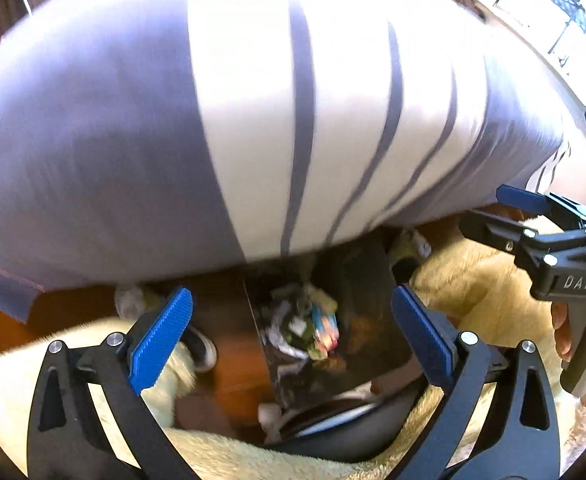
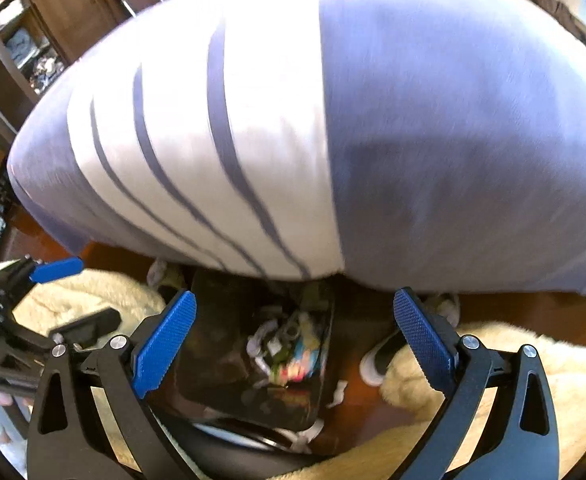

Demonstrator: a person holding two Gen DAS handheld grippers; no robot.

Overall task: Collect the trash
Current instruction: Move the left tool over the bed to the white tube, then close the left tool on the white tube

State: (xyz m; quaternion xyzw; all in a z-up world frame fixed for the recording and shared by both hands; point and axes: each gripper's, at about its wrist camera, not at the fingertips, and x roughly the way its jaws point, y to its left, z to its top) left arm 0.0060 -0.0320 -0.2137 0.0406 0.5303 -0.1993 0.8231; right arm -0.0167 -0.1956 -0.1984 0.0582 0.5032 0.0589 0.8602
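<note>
A: Where was the trash [image 1: 307, 328]?

B: In the bin [image 1: 357, 280], a dark one standing on the wood floor [image 1: 237, 376] just under the striped pillow [image 1: 253, 120]. Wrappers and crumpled paper lay heaped at its bottom.

A: And the tongs?

B: Both released, nothing between the blue pads. The left tongs [image 1: 293, 334] and the right tongs [image 2: 295, 336] each looked straight down into the bin, so the trash lay dead ahead of either. I'd judge neither clearly nearer.

A: Long axis?

B: The heap ran roughly away from the tongs, toward the pillow; it was too blurred to say more.

A: Anything one view caught alone?

B: The right view showed a loose white scrap [image 2: 337, 392] on the floor just beside the bin. The left view showed the right hand [image 1: 573, 332] gripping its handle. A cream rug [image 2: 493, 360] flanked the bin in both.
</note>
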